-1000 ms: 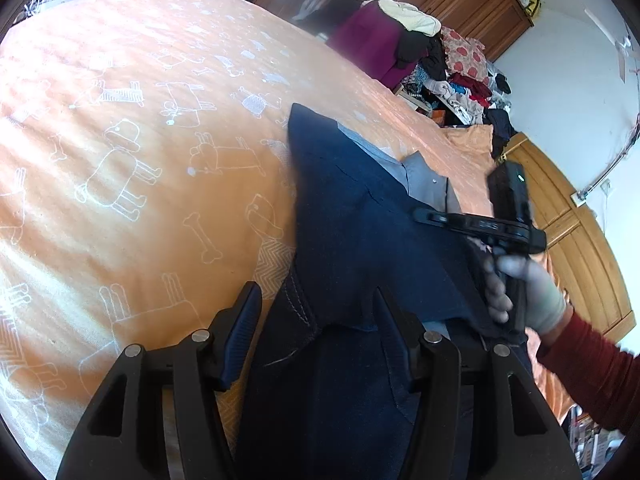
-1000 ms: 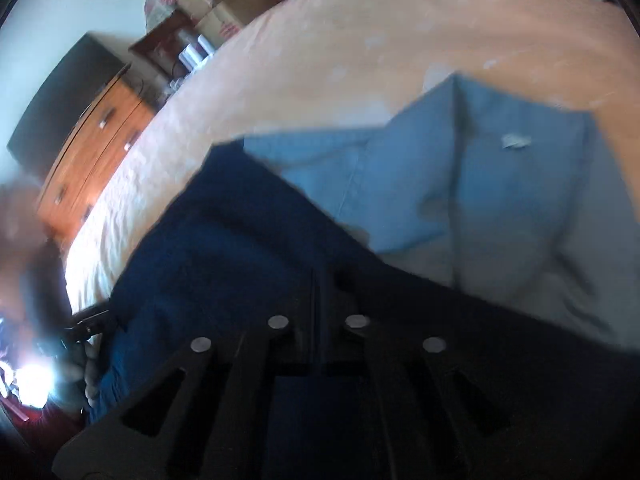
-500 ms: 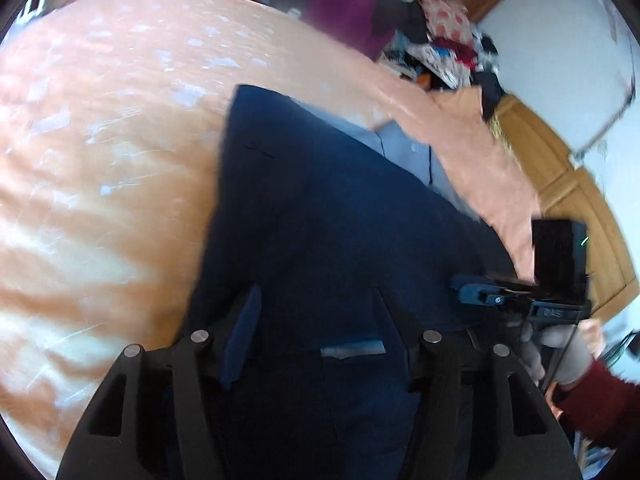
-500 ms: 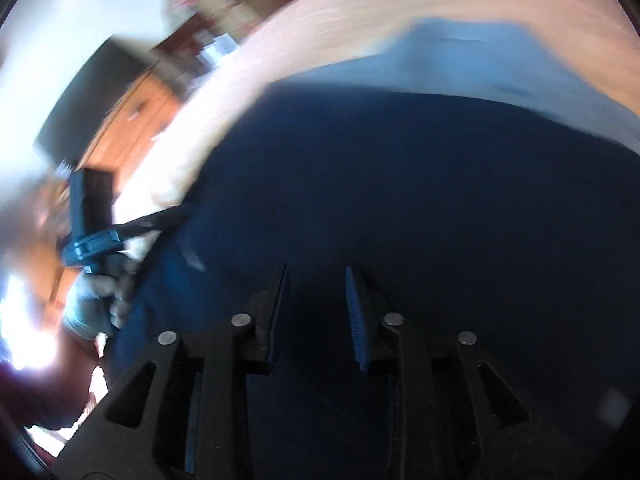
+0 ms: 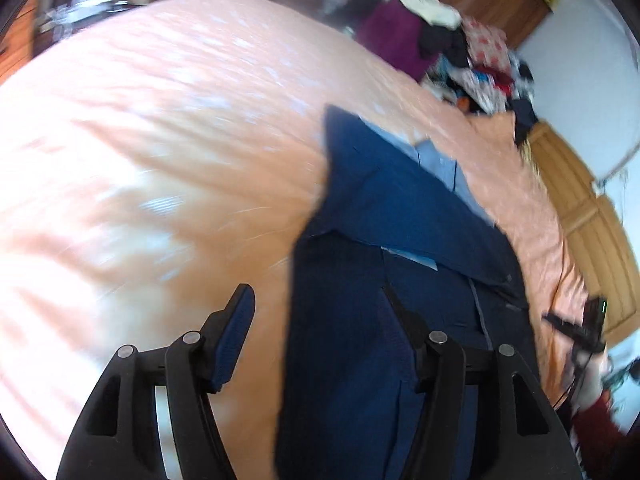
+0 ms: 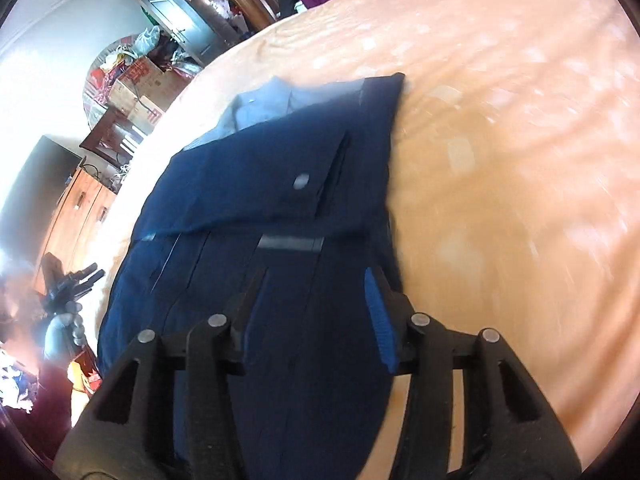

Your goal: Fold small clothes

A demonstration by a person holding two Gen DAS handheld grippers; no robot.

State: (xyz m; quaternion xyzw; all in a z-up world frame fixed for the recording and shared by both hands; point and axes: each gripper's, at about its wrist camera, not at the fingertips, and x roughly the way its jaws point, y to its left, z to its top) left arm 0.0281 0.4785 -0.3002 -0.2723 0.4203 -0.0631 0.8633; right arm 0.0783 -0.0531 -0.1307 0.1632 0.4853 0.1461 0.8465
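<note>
An orange bedspread (image 5: 168, 152) fills the cluttered bedroom; on it lie navy trousers (image 6: 280, 184), folded over. Left gripper (image 5: 320, 340) and right gripper (image 6: 312, 312) gape empty above. Soft, limp cloth, likely: pinch the fold's corners.

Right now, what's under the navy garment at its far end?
A light blue shirt pokes out beneath the navy garment on the orange bedspread. How far it extends underneath is covered.

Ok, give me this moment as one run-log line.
step: fold navy garment | left claw: open, empty, over garment's edge | right claw: open, empty, above garment | garment: folded over, flat on orange bedspread
</note>
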